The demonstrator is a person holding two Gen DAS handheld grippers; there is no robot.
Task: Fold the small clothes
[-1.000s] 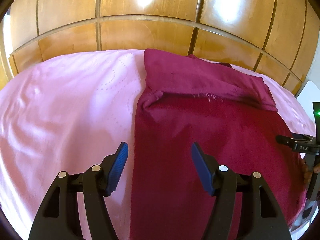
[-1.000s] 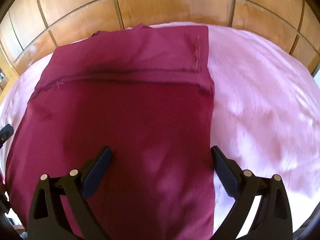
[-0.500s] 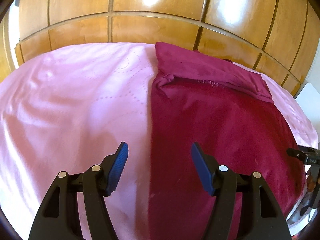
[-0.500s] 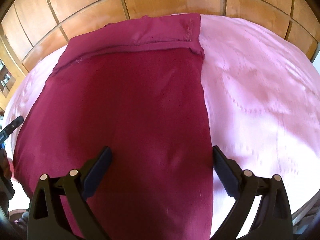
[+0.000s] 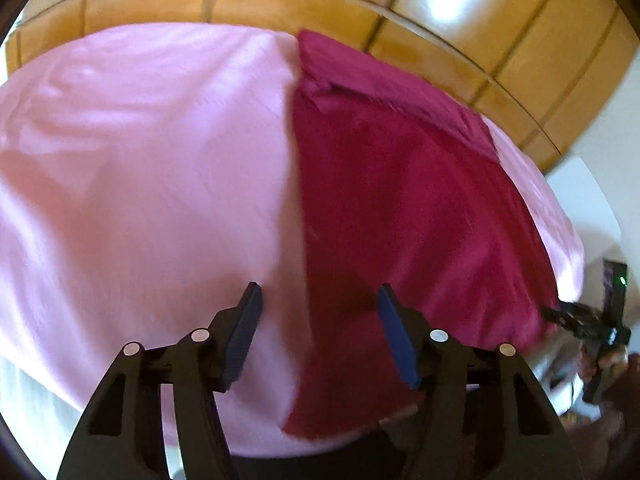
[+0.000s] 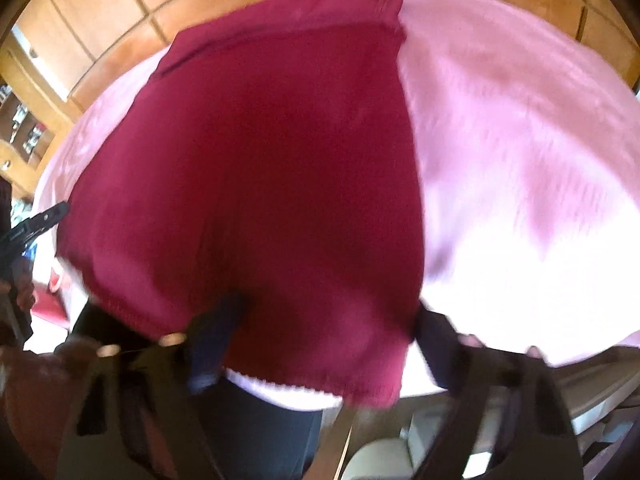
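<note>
A dark red garment lies flat on the pink bedsheet, its far end folded over in a band. It also fills the middle of the right wrist view. My left gripper is open and empty above the garment's near left edge. My right gripper is open and empty over the garment's near hem; this view is blurred. The right gripper also shows at the right edge of the left wrist view.
A wooden panelled headboard rises behind the bed. The bed's near edge is close below the grippers. A white surface stands at the right. Shelves show at the far left in the right wrist view.
Both grippers have pulled back toward the near edge of the bed, so the garment's near hem now shows. Both stay open. The garment has not moved.
</note>
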